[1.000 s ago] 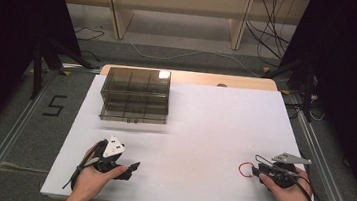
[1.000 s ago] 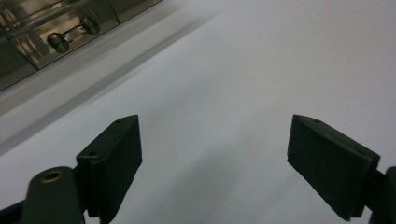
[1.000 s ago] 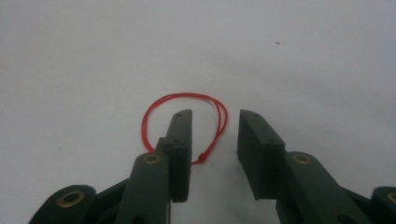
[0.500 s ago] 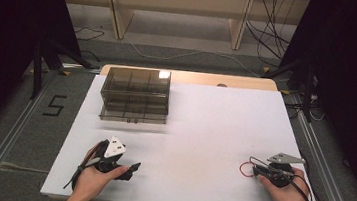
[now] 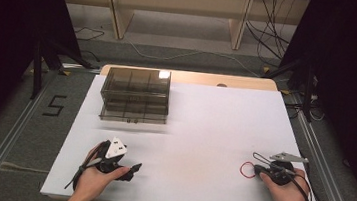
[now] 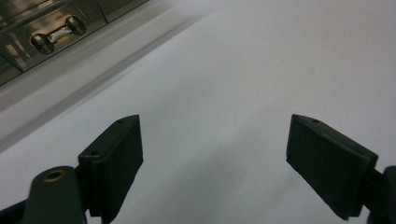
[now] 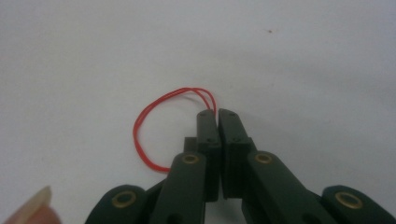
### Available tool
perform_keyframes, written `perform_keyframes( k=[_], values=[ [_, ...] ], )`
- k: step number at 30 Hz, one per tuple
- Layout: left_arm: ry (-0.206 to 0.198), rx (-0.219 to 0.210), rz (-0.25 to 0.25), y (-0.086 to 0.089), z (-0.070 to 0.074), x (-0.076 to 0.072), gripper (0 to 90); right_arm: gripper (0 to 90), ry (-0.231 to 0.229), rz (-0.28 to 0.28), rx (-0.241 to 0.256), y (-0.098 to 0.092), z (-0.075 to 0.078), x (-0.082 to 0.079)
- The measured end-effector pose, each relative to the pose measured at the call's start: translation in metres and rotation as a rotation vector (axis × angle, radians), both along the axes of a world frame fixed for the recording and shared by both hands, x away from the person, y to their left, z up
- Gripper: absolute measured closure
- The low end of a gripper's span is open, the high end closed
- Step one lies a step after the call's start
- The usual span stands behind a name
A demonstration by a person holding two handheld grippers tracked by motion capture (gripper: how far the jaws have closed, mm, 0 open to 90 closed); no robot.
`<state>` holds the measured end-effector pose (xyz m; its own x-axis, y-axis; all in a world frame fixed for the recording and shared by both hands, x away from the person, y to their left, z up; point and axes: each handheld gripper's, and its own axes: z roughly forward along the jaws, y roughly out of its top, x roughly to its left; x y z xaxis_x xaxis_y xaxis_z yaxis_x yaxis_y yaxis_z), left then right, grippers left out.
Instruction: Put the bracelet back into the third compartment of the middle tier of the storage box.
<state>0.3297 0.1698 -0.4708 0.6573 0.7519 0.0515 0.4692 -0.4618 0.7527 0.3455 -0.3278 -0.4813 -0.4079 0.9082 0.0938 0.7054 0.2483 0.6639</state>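
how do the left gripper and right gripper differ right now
The left gripper has its jaws spread wide with nothing between them; the right gripper has its jaws pressed together on a red wire loop. The left gripper points toward the smoky drawer box; the right sits far from it. Both are hand-held low over the white table.

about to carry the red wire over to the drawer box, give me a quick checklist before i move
1. Right gripper shut on the red wire loop: ok.
2. How firmly the wire is pinched: cannot tell.
3. Left gripper open, holding nothing: ok.
4. White table free of objects between wire and drawer box: ok.
5. Drawer open to receive the wire: not ok, both drawers look closed.
6. Drawer handle ahead of the left gripper, not yet touched: ok.
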Motion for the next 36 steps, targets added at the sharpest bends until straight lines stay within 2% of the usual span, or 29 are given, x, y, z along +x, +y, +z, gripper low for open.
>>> perform_keyframes(
  k=[6, 16, 29, 36],
  values=[
    [0.0, -0.001, 0.001, 0.0, 0.0, 0.0, 18.5, 88.6, -0.049, 0.004, 0.022, 0.002, 0.006, -0.001],
    [-0.007, -0.002, 0.001, -0.001, 0.0, 0.0, 18.6, 88.6, -0.108, 0.053, 0.049, 0.013, 0.014, -0.001],
    [-0.011, -0.002, -0.004, -0.003, 0.0, 0.0, 18.6, 88.7, -0.13, 0.08, 0.068, 0.024, 0.022, 0.002],
    [-0.008, 0.0, -0.008, -0.004, 0.0, 0.0, 18.6, 88.7, -0.139, 0.112, 0.071, 0.035, 0.025, 0.007]
  ],
)
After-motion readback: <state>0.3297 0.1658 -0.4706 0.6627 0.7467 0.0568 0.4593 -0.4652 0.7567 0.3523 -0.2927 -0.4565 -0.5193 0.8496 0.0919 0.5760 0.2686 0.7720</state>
